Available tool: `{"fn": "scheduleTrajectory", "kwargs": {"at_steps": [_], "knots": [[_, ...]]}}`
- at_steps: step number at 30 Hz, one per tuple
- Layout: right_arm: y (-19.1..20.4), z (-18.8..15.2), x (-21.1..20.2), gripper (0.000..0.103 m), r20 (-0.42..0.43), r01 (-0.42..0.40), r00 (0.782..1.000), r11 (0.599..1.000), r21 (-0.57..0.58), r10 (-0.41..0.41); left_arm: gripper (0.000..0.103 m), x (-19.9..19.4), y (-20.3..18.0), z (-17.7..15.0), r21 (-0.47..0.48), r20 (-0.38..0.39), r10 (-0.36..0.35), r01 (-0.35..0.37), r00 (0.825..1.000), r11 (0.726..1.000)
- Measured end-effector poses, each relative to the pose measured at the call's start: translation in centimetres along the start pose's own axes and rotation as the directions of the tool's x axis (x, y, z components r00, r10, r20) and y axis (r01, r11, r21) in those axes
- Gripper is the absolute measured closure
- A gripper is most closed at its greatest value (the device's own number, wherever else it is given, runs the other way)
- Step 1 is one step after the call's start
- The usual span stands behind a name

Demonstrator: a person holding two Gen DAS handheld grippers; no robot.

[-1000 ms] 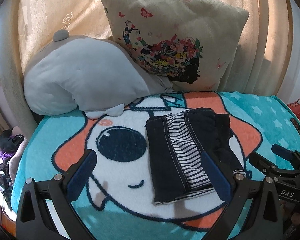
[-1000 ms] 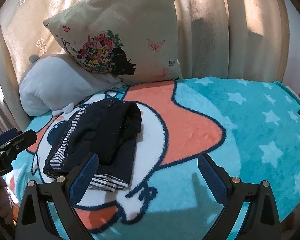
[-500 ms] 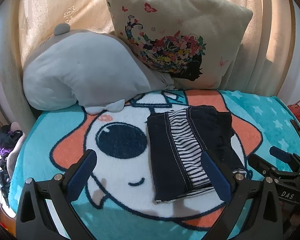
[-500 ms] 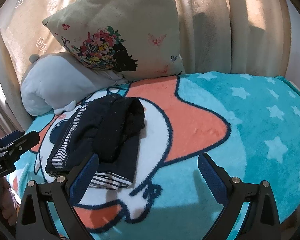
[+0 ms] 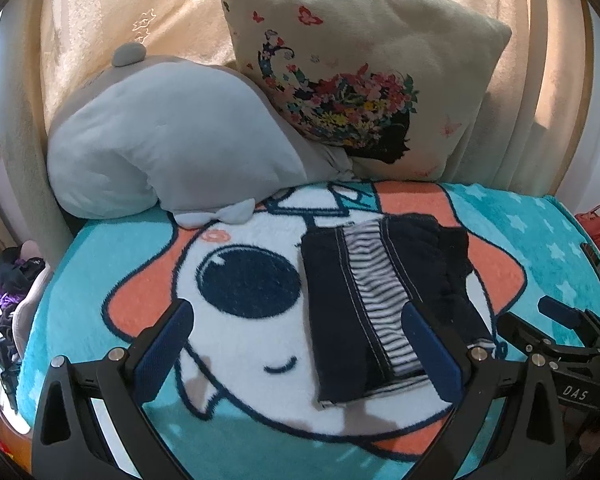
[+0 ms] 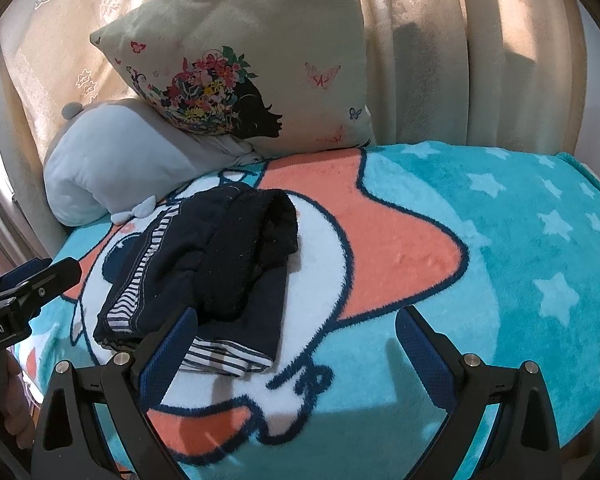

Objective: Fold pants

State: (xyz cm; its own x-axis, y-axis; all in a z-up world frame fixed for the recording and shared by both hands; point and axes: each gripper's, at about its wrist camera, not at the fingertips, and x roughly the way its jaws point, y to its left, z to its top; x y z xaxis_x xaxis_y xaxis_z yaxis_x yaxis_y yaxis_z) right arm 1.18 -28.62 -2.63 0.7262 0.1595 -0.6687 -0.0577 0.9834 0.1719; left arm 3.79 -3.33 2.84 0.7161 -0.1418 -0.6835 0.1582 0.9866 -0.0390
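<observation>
Dark navy pants (image 5: pixel 364 300) with a striped lining lie folded in a compact bundle on the cartoon blanket (image 5: pixel 140 248). In the right wrist view the same pants (image 6: pixel 216 272) sit left of centre, lumpy on top. My left gripper (image 5: pixel 296 344) is open, held above the blanket's near edge, its right finger in front of the bundle's right side with nothing between the fingers. My right gripper (image 6: pixel 296 344) is open too, hovering over the blanket just right of the bundle. The right gripper (image 5: pixel 560 328) shows at the left view's right edge; the left gripper (image 6: pixel 24 292) shows at the right view's left edge.
A grey plush cushion (image 5: pixel 168 144) and a beige floral pillow (image 5: pixel 352 80) lean against the curtains (image 6: pixel 460 60) at the back. The teal starred part of the blanket (image 6: pixel 540 240) stretches to the right. Clutter (image 5: pixel 12 280) lies beyond the bed's left edge.
Both views have drifted slightly back and up from the bundle. The pants have not moved and both grippers have stayed open.
</observation>
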Motion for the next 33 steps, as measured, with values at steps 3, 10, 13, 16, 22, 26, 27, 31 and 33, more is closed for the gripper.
{"fn": "scheduleTrajectory", "kwargs": {"at_steps": [3,10,13,16,22,26,27,31,33], "knots": [[-0.1,0.5,0.0,0.002,-0.005,-0.034,0.999,0.999,0.013,0.034,0.000,0.4,1.6,1.3,-0.039,0.019,-0.023,0.023,1.000,0.999],[-2.1,4.1,3.4,0.002,-0.057,-0.289,0.951,0.937,0.194,0.305,0.000,6.7,5.3,2.6,-0.215,-0.144,-0.194,0.160,0.971,0.963],[-1.7,4.8,5.5,0.013,-0.091,-0.287,0.946,0.936,0.206,0.310,0.000,9.2,4.9,2.2,-0.252,-0.191,-0.273,0.221,0.943,0.942],[-0.8,5.2,7.4,0.020,-0.137,-0.311,0.929,0.927,0.208,0.343,0.000,10.8,3.7,2.1,-0.245,-0.223,-0.291,0.236,0.930,0.940],[0.1,5.4,10.9,0.029,-0.203,-0.293,0.920,0.932,0.213,0.336,0.031,11.6,1.3,2.0,-0.184,-0.244,-0.294,0.254,0.924,0.950],[0.3,5.4,10.6,0.050,-0.181,-0.346,0.904,0.911,0.223,0.387,0.068,10.7,0.5,2.6,-0.189,-0.239,-0.338,0.298,0.910,0.936],[0.4,5.6,10.4,0.053,-0.178,-0.356,0.901,0.908,0.220,0.397,0.071,10.4,0.3,2.9,-0.181,-0.230,-0.330,0.293,0.915,0.939],[0.9,6.6,9.5,0.058,-0.146,-0.402,0.887,0.889,0.221,0.438,0.071,10.0,-0.1,4.6,-0.182,-0.200,-0.336,0.302,0.920,0.936],[1.1,7.5,9.3,0.058,-0.129,-0.415,0.885,0.884,0.215,0.447,0.071,10.2,0.0,5.5,-0.180,-0.190,-0.307,0.275,0.932,0.945]]}}
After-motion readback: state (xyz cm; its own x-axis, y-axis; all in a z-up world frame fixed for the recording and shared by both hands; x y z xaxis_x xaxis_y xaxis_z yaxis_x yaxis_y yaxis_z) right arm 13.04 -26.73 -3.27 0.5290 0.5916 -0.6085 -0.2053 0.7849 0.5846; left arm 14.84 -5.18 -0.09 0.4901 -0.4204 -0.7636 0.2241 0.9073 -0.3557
